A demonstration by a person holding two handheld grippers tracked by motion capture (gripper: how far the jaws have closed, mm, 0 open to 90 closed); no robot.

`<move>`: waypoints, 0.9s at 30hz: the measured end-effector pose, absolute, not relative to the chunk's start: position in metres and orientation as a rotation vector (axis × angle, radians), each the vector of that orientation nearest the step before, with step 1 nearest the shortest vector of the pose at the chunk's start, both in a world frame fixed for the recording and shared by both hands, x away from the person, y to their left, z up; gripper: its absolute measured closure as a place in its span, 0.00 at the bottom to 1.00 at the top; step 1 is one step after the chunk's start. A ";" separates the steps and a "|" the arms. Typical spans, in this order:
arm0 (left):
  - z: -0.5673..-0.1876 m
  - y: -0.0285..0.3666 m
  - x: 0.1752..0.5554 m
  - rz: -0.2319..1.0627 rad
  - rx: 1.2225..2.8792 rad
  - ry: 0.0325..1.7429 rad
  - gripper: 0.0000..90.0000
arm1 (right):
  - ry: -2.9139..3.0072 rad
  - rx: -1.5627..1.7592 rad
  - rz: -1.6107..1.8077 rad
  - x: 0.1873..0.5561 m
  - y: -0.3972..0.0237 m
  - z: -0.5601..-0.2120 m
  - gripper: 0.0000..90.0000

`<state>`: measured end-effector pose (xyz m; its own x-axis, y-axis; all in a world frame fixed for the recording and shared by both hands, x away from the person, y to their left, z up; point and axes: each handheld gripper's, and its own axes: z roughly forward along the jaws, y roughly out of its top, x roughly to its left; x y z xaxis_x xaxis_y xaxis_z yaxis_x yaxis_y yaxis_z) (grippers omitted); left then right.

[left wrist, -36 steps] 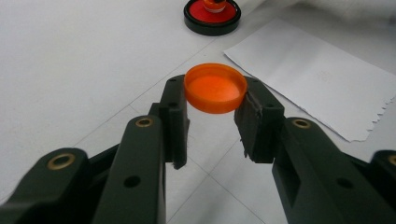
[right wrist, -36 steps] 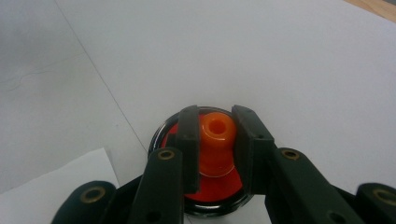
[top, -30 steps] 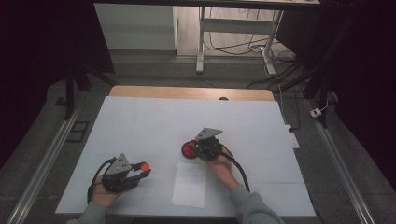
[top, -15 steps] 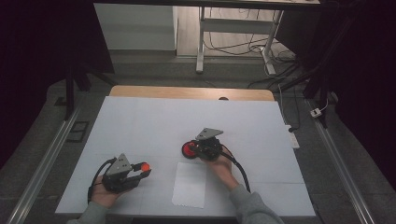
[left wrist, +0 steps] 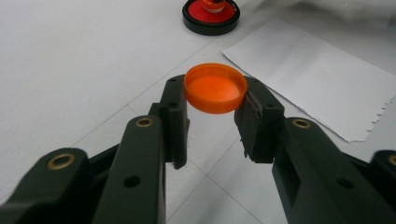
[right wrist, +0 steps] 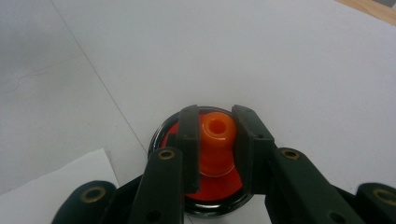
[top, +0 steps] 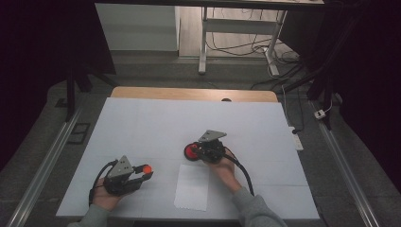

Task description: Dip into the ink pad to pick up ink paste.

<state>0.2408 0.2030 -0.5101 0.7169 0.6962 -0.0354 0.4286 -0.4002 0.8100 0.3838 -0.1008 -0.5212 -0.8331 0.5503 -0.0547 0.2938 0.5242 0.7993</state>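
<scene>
My left gripper is shut on a round orange cap, holding it just above the white table top at the front left. In the high view that cap shows at the left gripper tips. My right gripper is shut on an orange spout that stands upright in the middle of a red disc with a black rim. The disc rests on the table near its centre, with the right gripper at its right side. The left gripper view shows the disc farther off.
A white sheet of paper with a ragged lower edge lies flat between the two hands near the front edge; it also shows as the paper beside the left jaws. A wooden strip borders the table's far edge. Metal rails run along both sides.
</scene>
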 end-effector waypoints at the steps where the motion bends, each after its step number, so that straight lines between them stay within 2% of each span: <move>1: -0.510 0.203 0.241 0.390 2.052 0.856 0.72 | 2.467 0.705 1.210 0.384 -0.101 -0.521 0.80; 27: -0.511 0.206 0.243 0.395 2.046 0.860 0.72 | 2.429 0.770 1.353 0.388 -0.118 -0.506 0.80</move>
